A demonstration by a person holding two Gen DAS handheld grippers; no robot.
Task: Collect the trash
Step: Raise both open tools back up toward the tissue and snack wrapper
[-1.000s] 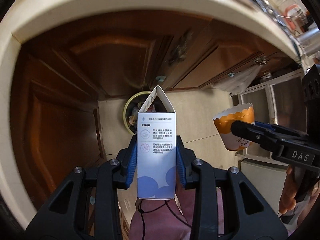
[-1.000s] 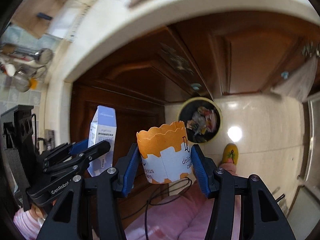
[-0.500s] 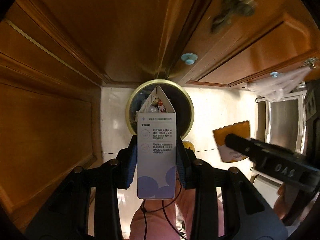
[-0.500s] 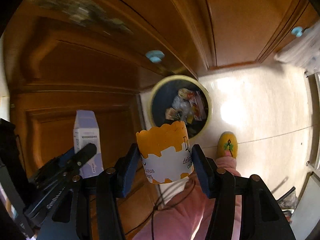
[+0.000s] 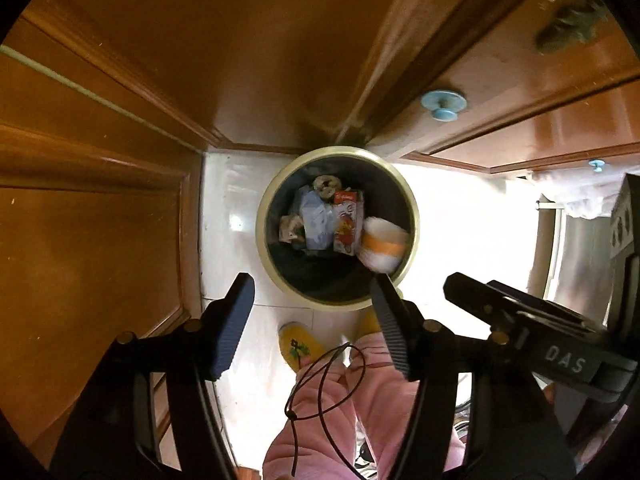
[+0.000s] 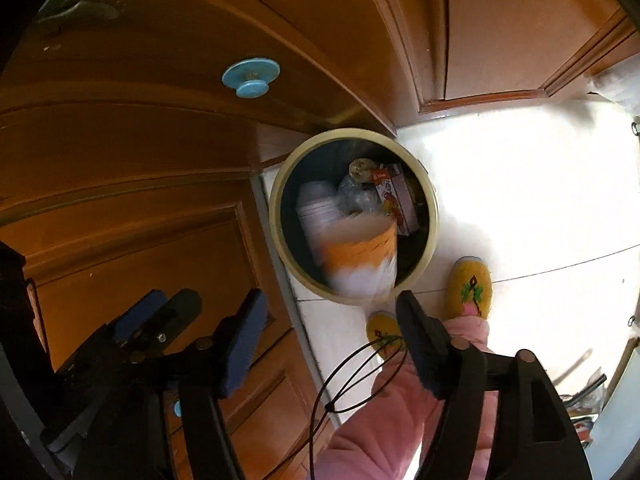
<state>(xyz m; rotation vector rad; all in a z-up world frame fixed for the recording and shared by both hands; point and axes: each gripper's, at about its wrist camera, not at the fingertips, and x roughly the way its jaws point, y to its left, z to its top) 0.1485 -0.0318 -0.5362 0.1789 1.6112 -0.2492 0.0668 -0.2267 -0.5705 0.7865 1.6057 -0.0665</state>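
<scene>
Orange paper cup (image 6: 360, 256) falls into bin (image 6: 432, 216); right tongs (image 6: 332, 320) just opened.

Black gripper frames (image 5: 312, 320) with blue ribbed pads (image 5: 234, 328) and brass screws are seen; "DAS" is printed on one (image 5: 520, 320). Pink trousers (image 5: 352, 412) and yellow slippers (image 6: 470, 284) are worn.

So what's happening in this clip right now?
A person stands over a round trash bin by the wooden cabinets, a tool in each hand. The left tool and right tool have just been opening, and nothing sits between the jaws of either. The orange-and-white paper cup is blurred, dropping into the bin; a pale blue carton already lies among the trash.
</scene>
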